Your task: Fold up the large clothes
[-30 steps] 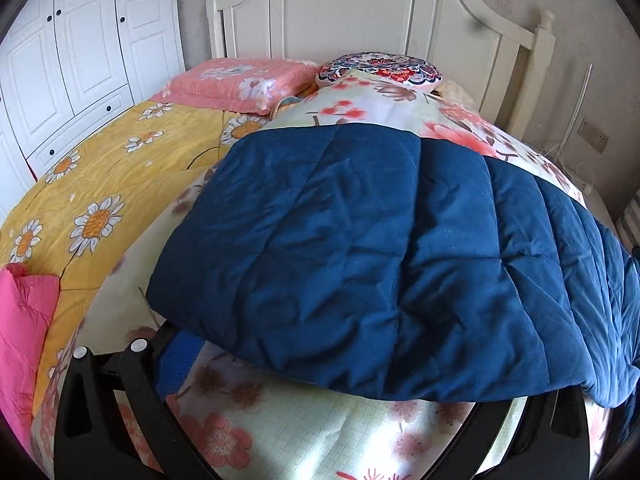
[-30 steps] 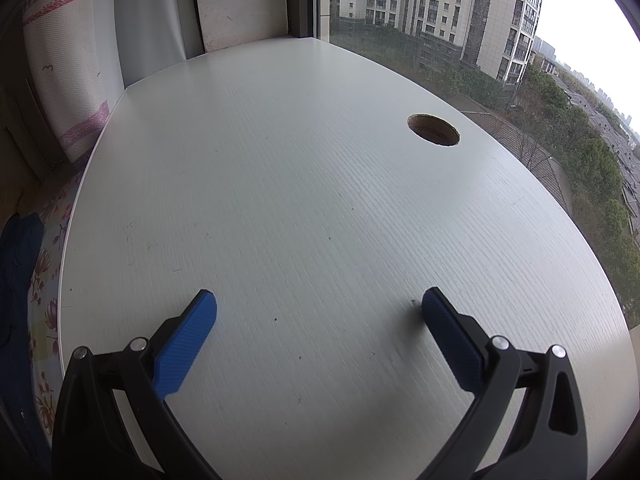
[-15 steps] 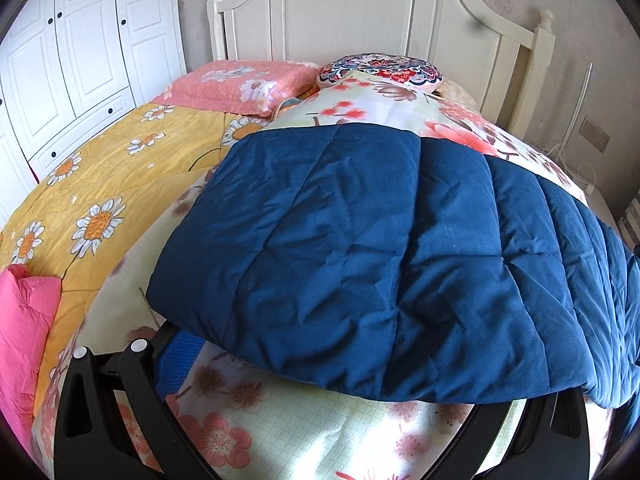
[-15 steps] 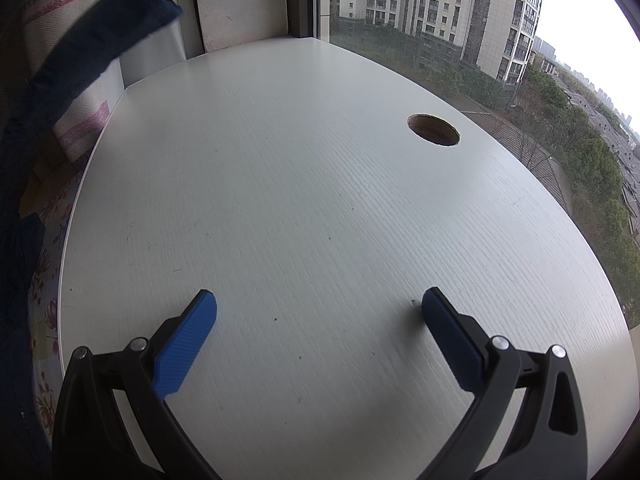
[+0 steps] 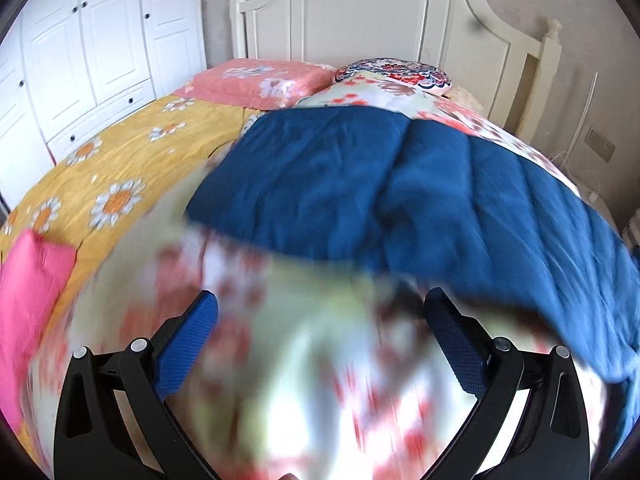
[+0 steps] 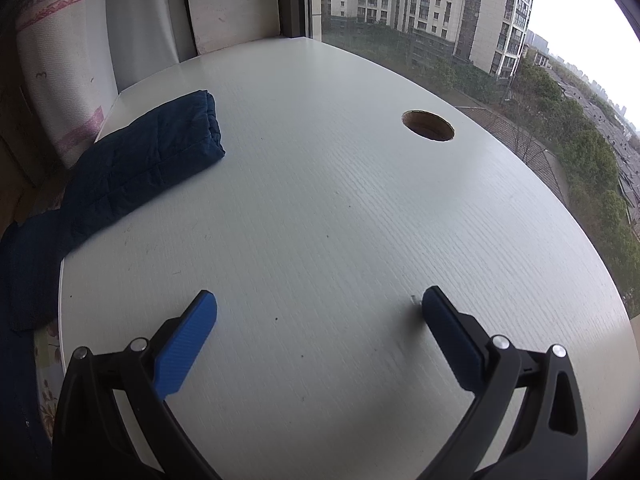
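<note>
- hovering over the bed, the left gripper [image 5: 320,308] has its jaws spread wide with nothing between them; blue pads [image 5: 188,348] clear of all cloth.
- floral quilt [image 5: 300,380]: pale green with red blossoms, directly beneath the left gripper, badly blurred.
- dark blue padded coat [image 5: 400,200]: spread flat on the floral quilt, beyond the gripper tips and reaching to the right edge of the view.
- pink cloth [image 5: 28,300]: at the left edge, lying on a yellow daisy bedspread [image 5: 112,168].
- pink pillow [image 5: 260,82] and round patterned cushion [image 5: 396,74]: at the head of the bed, against the white headboard [image 5: 372,12].
- white wardrobe [image 5: 92,40]: left of the bed.
- right gripper [image 6: 320,304]: released, jaws wide apart, empty, above a white desk [image 6: 340,220].
- coat sleeve [image 6: 160,148]: dark blue, lying across the desk's far left corner, cuff end resting on the top, well apart from the right gripper.
- round cable hole [image 6: 428,125]: far right part of the desk.
- window [image 6: 440,8]: behind the desk, tower blocks and trees outside.
</note>
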A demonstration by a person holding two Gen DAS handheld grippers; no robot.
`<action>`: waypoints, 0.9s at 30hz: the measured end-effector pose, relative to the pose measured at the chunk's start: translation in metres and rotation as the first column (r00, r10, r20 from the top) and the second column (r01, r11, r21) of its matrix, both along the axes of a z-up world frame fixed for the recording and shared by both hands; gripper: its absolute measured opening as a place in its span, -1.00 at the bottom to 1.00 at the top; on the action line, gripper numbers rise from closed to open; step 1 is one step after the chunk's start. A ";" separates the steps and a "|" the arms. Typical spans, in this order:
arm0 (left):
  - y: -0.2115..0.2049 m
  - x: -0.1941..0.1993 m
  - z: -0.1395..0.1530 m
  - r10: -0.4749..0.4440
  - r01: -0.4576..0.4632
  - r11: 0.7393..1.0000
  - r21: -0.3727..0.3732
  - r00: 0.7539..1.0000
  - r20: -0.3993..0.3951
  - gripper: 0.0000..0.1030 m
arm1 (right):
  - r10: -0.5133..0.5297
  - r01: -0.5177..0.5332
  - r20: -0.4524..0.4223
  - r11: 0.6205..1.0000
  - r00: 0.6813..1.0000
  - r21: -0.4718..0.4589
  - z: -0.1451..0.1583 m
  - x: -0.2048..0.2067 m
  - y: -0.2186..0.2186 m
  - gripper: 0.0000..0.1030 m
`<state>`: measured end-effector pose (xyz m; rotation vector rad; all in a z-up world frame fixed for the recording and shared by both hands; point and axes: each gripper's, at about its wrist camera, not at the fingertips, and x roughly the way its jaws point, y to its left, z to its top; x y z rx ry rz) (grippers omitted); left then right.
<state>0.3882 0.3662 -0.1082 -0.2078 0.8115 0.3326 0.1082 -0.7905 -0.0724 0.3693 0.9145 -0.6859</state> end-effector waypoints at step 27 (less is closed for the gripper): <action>-0.380 -0.403 0.121 -0.458 0.390 0.884 0.258 0.832 0.314 0.91 | 0.526 -0.442 0.240 0.835 0.816 -0.327 0.051 -0.130 0.569 0.96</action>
